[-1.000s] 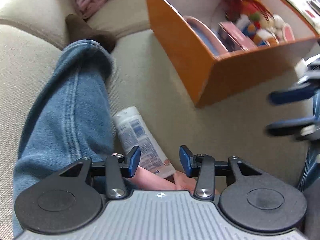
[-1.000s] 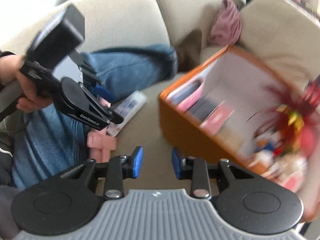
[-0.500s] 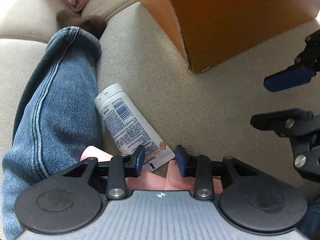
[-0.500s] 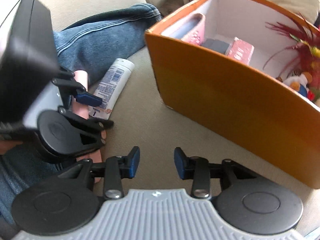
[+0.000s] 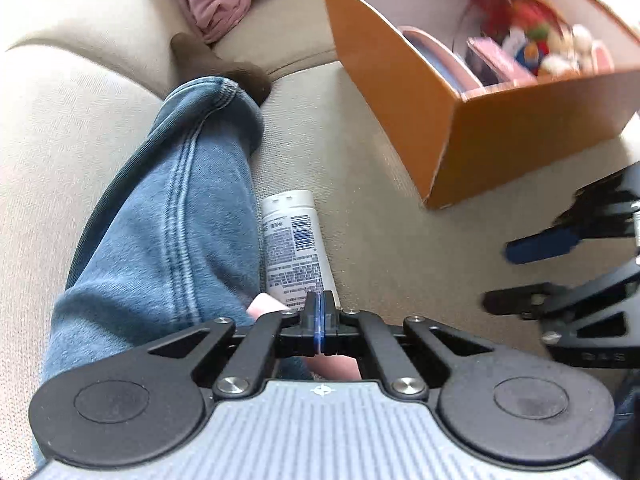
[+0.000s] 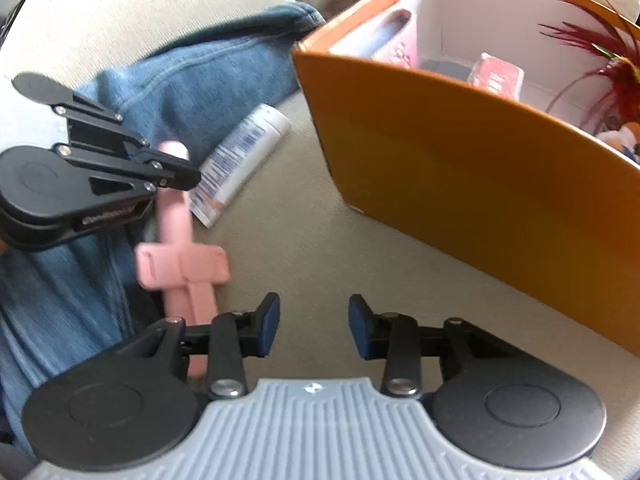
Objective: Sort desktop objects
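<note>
**A:** Left wrist view, from the left edge: what's there?

**B:** A leg in blue jeans (image 5: 172, 220) runs from 8 o'clock to 12 o'clock on the beige sofa seat (image 5: 380, 248). A white tube (image 5: 294, 248) lies touching it, cap towards 12. The left gripper (image 5: 320, 320) sits at 6 o'clock, pads pressed flat together.

**A:** Is it holding anything?

**B:** A pink cross-shaped piece (image 6: 180, 264) lies right under its tips. I cannot tell whether they pinch it.

**A:** And to the right?

**B:** An orange box (image 5: 500, 140) stands at 2 o'clock, well apart from the tube. It has toys and pink packets inside.

**A:** And the right gripper (image 6: 314, 328)?

**B:** About half spread over bare cushion, with nothing between the pads. The pink piece is at its 10 o'clock and the box wall at its 2 o'clock.
</note>
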